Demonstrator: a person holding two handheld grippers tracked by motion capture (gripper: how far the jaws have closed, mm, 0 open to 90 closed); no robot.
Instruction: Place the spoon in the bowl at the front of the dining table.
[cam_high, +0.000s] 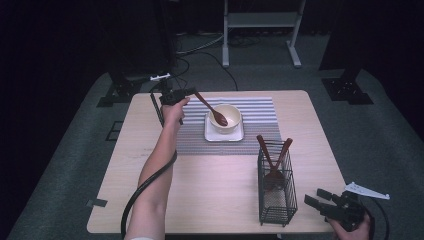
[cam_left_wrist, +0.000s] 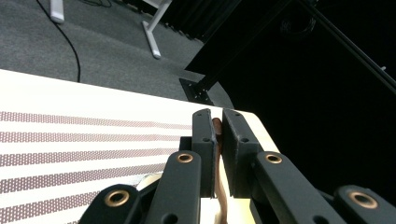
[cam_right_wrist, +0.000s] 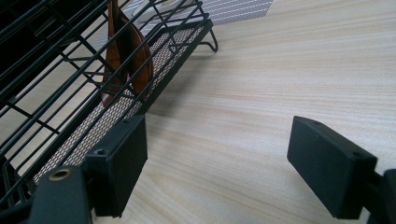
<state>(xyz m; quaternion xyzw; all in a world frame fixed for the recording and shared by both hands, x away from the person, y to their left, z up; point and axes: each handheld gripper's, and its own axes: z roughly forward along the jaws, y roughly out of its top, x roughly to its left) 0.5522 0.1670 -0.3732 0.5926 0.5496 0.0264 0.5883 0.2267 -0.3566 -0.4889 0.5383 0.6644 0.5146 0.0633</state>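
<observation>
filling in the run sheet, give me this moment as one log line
left gripper: shut on wooden spoon | spoon bowl over cream bowl | right gripper: open, beside wire caddy

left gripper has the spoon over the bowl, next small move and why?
Probably lower the left gripper slightly and open it: its jaws clamp the brown wooden spoon's handle, and the spoon's head already lies inside the cream round bowl on the white square plate.

Light wooden desk (cam_high: 215, 190) carries a striped placemat (cam_high: 260, 112) at rear and a black wire caddy (cam_high: 276, 187) near front.
</observation>
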